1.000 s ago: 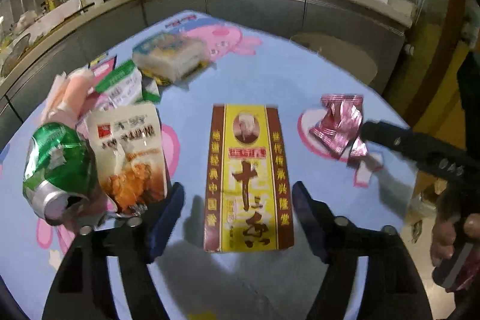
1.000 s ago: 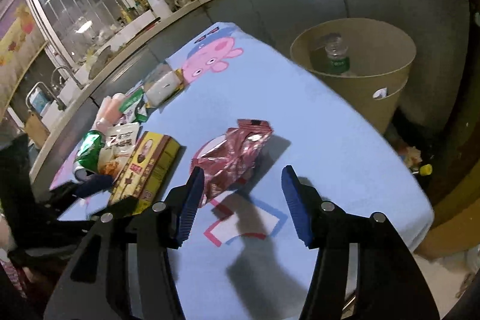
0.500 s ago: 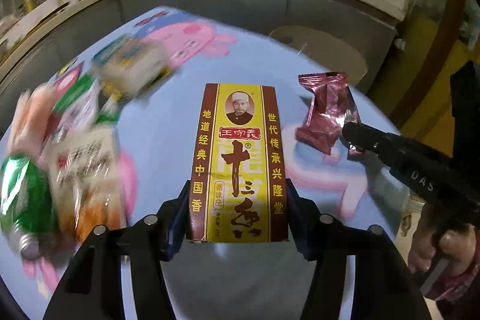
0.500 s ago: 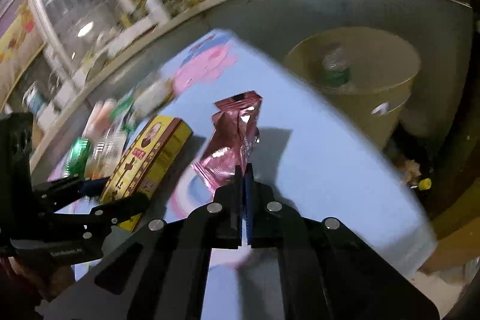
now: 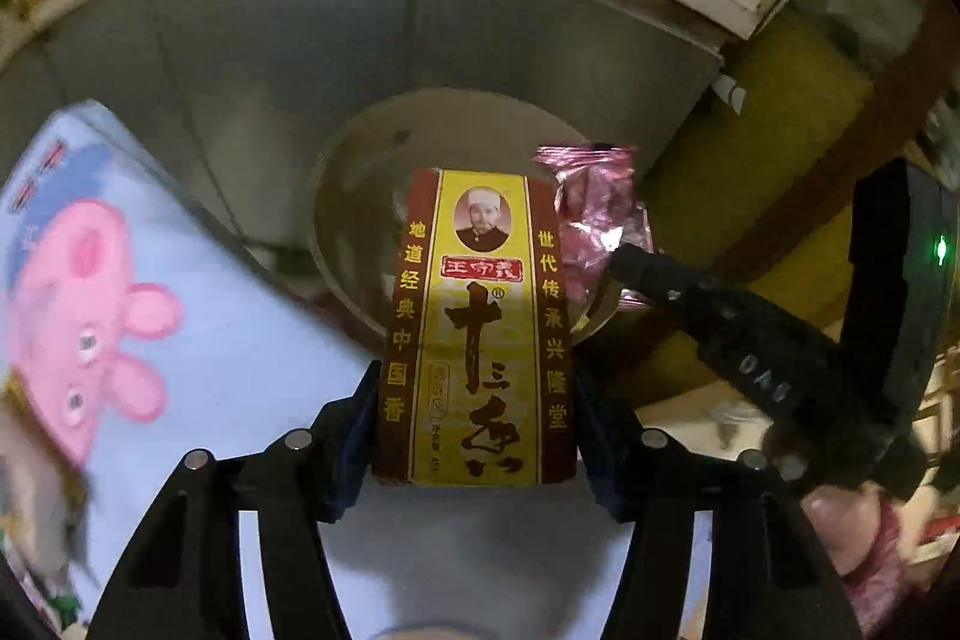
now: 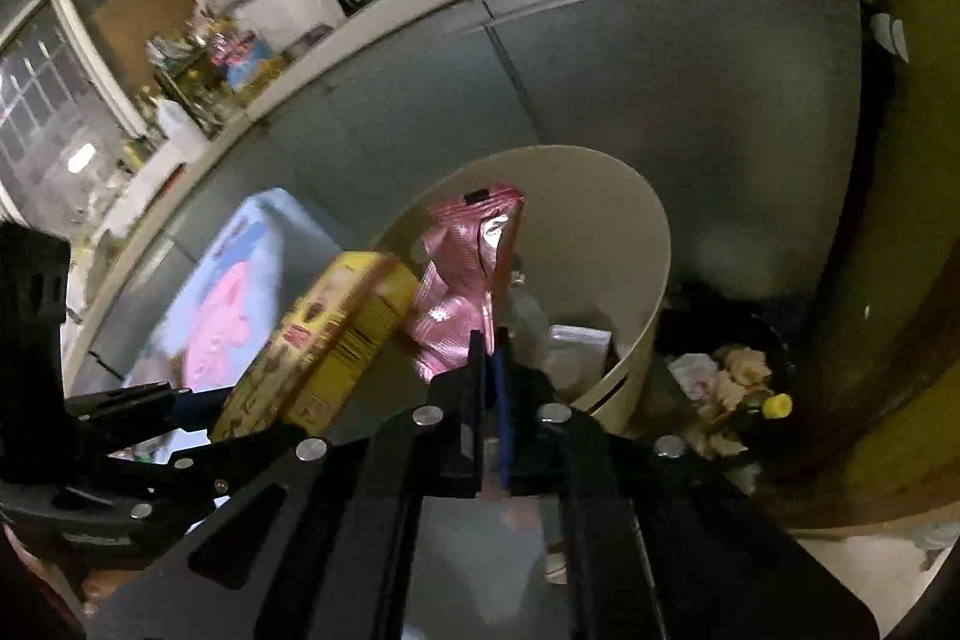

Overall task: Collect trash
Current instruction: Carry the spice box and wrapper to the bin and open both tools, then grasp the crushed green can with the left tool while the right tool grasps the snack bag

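Grey kitchen cabinets [image 5: 270,58] are filling the upper half of both views, with a beige round bin [image 6: 651,244] standing on the floor at frame centre and a blue cartoon-pig tablecloth [image 5: 198,340] running off the left edge. At lower centre of the left wrist view, the left gripper [image 5: 474,418] is clamping a yellow-and-brown spice box [image 5: 477,334] by its two long side edges near the bottom end, the box pointing up the frame so that its top end is overlapping the bin's mouth. To the right of it, the right gripper [image 6: 492,370] is pinching a pink foil wrapper [image 6: 468,280] with its jaws pressed nearly together on the lower edge; the wrapper is hanging crumpled in front of the bin opening at centre frame. A clear bottle [image 6: 528,316] and some pale paper are lying inside the bin, and loose litter is lying on the floor at lower right.

Both pieces appear to be hovering at the bin, so the step in hand is likely the drop. The box looks like light, stiff cardboard: a hold across its narrow sides is suiting it well, though hard squeezing could buckle an empty carton. The wrapper is looking thin, soft and slick, best taken by a fold or crimped seam, since a smooth flat patch may be slipping free early and fluttering wide of the rim.
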The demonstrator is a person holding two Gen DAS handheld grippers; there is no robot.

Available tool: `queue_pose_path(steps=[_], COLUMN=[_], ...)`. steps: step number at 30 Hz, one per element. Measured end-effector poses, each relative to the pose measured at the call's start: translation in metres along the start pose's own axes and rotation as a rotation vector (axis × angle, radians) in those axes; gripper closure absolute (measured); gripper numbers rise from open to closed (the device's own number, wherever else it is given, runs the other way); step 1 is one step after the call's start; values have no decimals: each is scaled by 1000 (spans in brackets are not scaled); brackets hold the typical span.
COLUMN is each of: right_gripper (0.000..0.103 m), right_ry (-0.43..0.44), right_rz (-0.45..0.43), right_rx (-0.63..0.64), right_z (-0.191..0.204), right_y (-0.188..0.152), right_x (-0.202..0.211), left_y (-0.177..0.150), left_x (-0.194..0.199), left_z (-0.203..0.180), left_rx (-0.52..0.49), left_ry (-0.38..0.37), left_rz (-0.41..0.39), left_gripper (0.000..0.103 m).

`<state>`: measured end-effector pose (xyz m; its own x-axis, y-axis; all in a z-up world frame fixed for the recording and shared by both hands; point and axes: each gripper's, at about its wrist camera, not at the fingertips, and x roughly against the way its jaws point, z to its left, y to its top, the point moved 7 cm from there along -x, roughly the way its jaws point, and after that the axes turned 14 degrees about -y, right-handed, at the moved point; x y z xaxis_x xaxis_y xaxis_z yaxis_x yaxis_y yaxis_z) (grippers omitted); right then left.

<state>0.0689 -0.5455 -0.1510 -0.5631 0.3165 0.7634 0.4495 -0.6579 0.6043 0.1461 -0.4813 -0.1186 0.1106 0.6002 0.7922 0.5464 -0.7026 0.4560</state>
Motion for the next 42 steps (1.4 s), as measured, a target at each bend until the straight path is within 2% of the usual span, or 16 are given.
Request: queue_pose_path(steps=[2,3,4,5,8,10,13,18,24,30,34,37,39,42], right_gripper=[72,48,47,47,47,47,47,47,47,47,47,47,44,35], right_ry=[-8,-11,-29,-40,-41,-38,-20,44,139,241,305,344,366,365], right_rz=[18,-6,-38,-64,-101,-120,-131,-130,-68,36,77,111,137,136], right_rx=[-3,-14,-18,-12,-12,-24,-28,-11,72,202,347,428,471,551], right_z=[-1,-3,-4,-4,-3,-3,4,28,90,172,237,273,293,320], right_y=[1,3,4,5,6,4,-2,-19,-52,-105,-149,-174,-190,-212], right_x=[-6,-4,1,5,14,22,33,51,57,62,74,82,87,94], left_y=[7,10,12,15,14,8,-14,-79,-160,-238,-273,-287,-294,-298], left_x=[-6,-5,-3,2,20,32,54,91,140,203,260,290,301,302], left_z=[4,3,3,4,7,15,24,44,66,82,106,130,150,177], left_rx=[65,89,102,106,86,110,144,156,198,285,416,500,563,634], left_ry=[-51,-75,-79,-63,-16,-8,-5,81,181,186,178,182,187,142], left_rz=[16,7,-4,-25,-86,-114,-174,-227,-283,-357,-488,-576,-604,-622], left_gripper=[27,23,22,16,15,15,15,16,18,18,18,18,18,19])
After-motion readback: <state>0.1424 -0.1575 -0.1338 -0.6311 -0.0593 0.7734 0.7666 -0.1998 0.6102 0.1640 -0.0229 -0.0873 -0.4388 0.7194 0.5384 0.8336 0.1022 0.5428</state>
